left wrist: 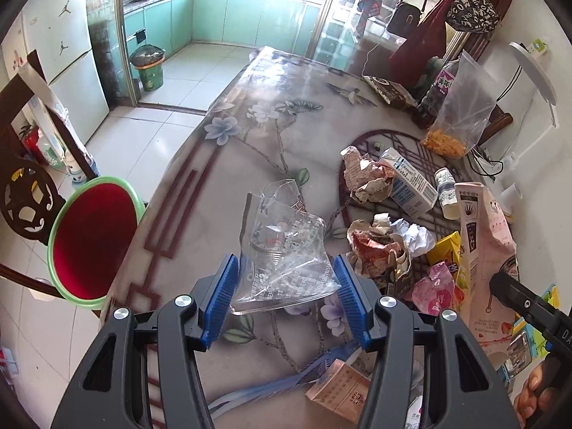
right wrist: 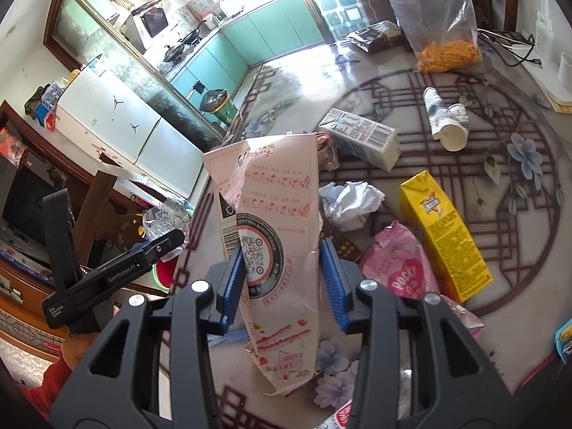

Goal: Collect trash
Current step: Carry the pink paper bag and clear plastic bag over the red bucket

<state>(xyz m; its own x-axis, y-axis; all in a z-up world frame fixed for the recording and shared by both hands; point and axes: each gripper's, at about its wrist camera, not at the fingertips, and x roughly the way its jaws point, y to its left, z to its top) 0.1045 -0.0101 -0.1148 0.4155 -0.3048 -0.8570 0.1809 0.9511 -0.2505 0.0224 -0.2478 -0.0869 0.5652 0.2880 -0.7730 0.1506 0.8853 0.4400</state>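
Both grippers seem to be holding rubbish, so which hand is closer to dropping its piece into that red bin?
Probably the left. The left gripper holds a crumpled clear plastic wrapper near the table edge beside the green-rimmed red bin; the right gripper, clamping a pink paper carton, sits farther over the littered table.

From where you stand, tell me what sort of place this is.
Most likely a home dining area beside a kitchen: a floral-covered table strewn with wrappers, a white fridge, and teal cabinets with woks on the stove.

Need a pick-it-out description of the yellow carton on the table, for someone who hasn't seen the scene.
Start at the dark lattice circle printed on the floral table. On its near edge lies the yellow carton, beside a pink Pocky wrapper. It is the only bright yellow box; the other carton nearby is white.
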